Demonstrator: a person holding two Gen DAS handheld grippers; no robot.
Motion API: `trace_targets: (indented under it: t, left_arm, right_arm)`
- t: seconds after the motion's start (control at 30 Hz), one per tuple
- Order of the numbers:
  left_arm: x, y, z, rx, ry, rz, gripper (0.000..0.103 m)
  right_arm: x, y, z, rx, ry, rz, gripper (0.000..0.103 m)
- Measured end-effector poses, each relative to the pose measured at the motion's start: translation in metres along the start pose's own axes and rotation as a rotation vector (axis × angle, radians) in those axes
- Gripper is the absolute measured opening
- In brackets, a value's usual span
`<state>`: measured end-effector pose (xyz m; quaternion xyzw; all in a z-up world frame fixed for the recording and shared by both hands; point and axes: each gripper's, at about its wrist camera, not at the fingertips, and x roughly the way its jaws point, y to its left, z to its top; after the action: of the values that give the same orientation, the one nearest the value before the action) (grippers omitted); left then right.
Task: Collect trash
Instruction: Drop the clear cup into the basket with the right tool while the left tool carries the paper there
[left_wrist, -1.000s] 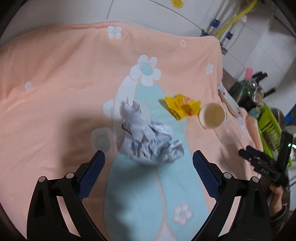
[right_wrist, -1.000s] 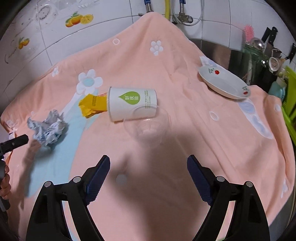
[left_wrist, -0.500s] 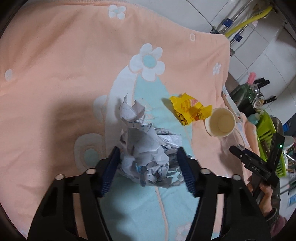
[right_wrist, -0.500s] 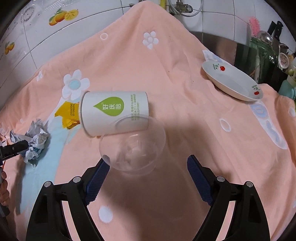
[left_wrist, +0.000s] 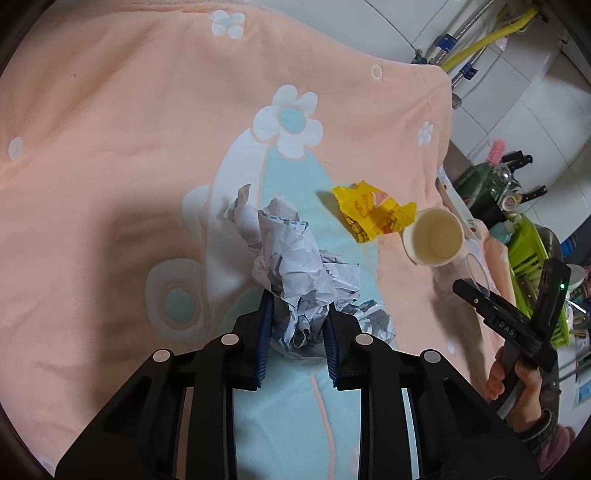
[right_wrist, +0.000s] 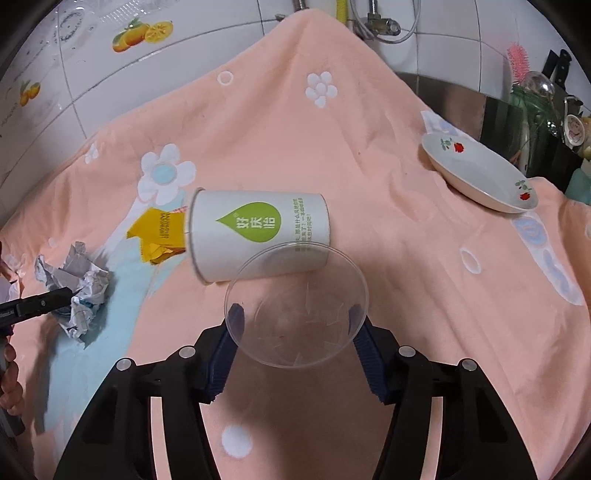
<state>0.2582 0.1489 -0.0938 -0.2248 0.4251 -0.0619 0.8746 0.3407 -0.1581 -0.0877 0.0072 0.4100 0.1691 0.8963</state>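
A: Where is the trash relative to each pair of tongs?

B: The crumpled paper (left_wrist: 295, 269) sits between the pads of the left tongs (left_wrist: 297, 332). Their jaws are narrow and closing, and both blue pads press into the wad. The clear plastic cup (right_wrist: 297, 306) lies on its side between the pads of the right tongs (right_wrist: 295, 321). Those jaws are closing too, with the pads at the cup's sides.

A: And beyond the tips?

B: Ahead of the right tongs, touching the clear cup, a white paper cup (right_wrist: 258, 236) lies on its side. A yellow wrapper (left_wrist: 373, 214) lies just past its mouth.

A: What does one camera show that the other misses?

B: Only the right camera shows the white plate (right_wrist: 480, 173), well off to the right on the peach cloth (right_wrist: 406, 229). Only the left camera looks into the paper cup's open mouth and shows the hand (left_wrist: 524, 380) holding the right tongs.
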Motion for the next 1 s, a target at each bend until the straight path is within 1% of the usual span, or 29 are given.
trace_targets:
  t: [0.13,0.27,0.37,0.53,0.77,0.93,1.0]
  left_arm:
    - [-0.011,-0.007,-0.007,0.003,-0.007,-0.026,0.024]
    - [-0.028,-0.021,-0.016,0.026,-0.027,-0.058,0.024]
    - [-0.042,-0.039,-0.028,0.058,-0.035,-0.085,0.024]
    - [-0.060,-0.069,-0.049,0.107,-0.039,-0.140,0.024]
    - [-0.076,-0.113,-0.078,0.178,-0.028,-0.210,0.024]
    - [-0.076,-0.143,-0.102,0.222,0.004,-0.265,0.024]
    - [-0.073,-0.155,-0.111,0.240,0.023,-0.283,0.024]
  right_arm:
    - [-0.018,0.002,-0.009,-0.004,-0.007,0.014,0.057]
    - [-0.046,0.005,-0.023,-0.021,-0.016,0.030,0.057]
    - [-0.070,0.005,-0.037,-0.030,-0.024,0.038,0.057]
    - [-0.106,0.005,-0.060,-0.036,-0.035,0.020,0.057]
    - [-0.156,-0.006,-0.097,-0.011,-0.054,-0.010,0.057]
    - [-0.182,-0.019,-0.128,0.005,-0.044,-0.057,0.057]
    - [-0.192,-0.031,-0.143,0.022,-0.031,-0.084,0.057]
